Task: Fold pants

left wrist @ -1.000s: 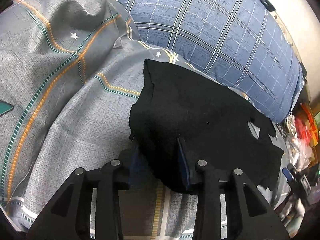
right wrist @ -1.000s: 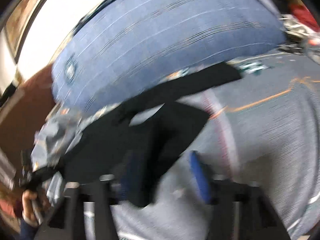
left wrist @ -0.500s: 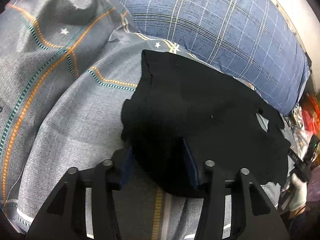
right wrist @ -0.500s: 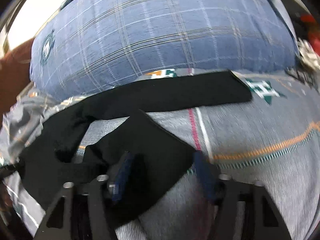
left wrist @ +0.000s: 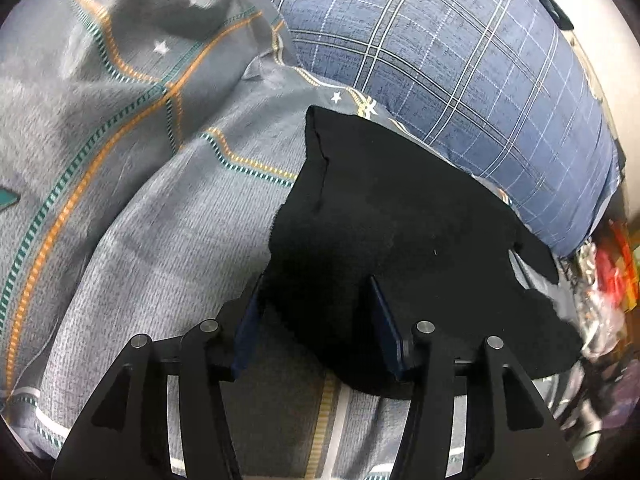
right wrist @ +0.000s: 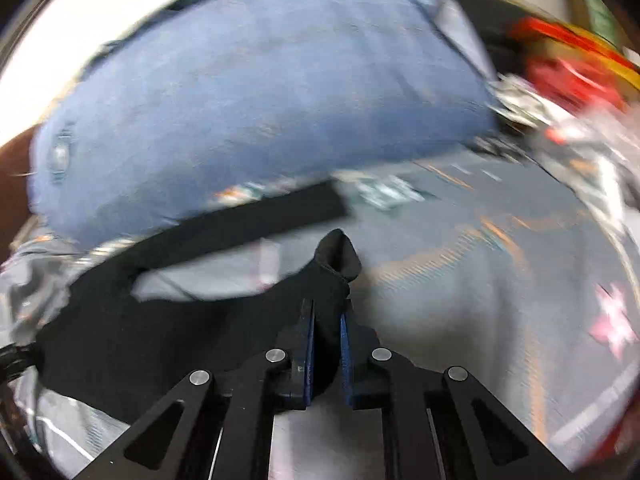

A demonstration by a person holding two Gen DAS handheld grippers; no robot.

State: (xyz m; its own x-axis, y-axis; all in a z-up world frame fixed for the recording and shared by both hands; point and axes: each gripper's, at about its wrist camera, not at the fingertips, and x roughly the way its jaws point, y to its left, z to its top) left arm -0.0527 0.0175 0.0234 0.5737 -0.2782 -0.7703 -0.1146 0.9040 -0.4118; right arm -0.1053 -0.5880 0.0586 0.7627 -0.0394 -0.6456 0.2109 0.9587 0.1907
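Pants [left wrist: 400, 232] lie black and rumpled on the bed [left wrist: 120, 200], close against the blue plaid pillow [left wrist: 460, 72] at the far side, and the step in hand looks like gathering two points of the cloth to bring one part over another. The left tool [left wrist: 316, 312] stands wide, its blue pads either side of a near bulge of the fabric; whether the pads touch the cloth cannot be told, though they seem to straddle it without pinching. The right tool [right wrist: 326, 344] is narrow and pinches a bunched corner of the pants [right wrist: 336, 256], which pokes up beyond its tips; one leg stretches as a dark strip toward the far left along the foot of the pillow in that view, which is badly blurred. To do this well, the left tool would best close on a single clean edge, not on the thick bulge, so the layers stay aligned. Both grips should then rise together and keep the cloth lightly taut between them, since slack would let the leg twist. The carried part would best travel low over the bed and land edge to edge on the part beneath. A pinch that takes the grey bed cover as well would drag it along and spoil the fold.
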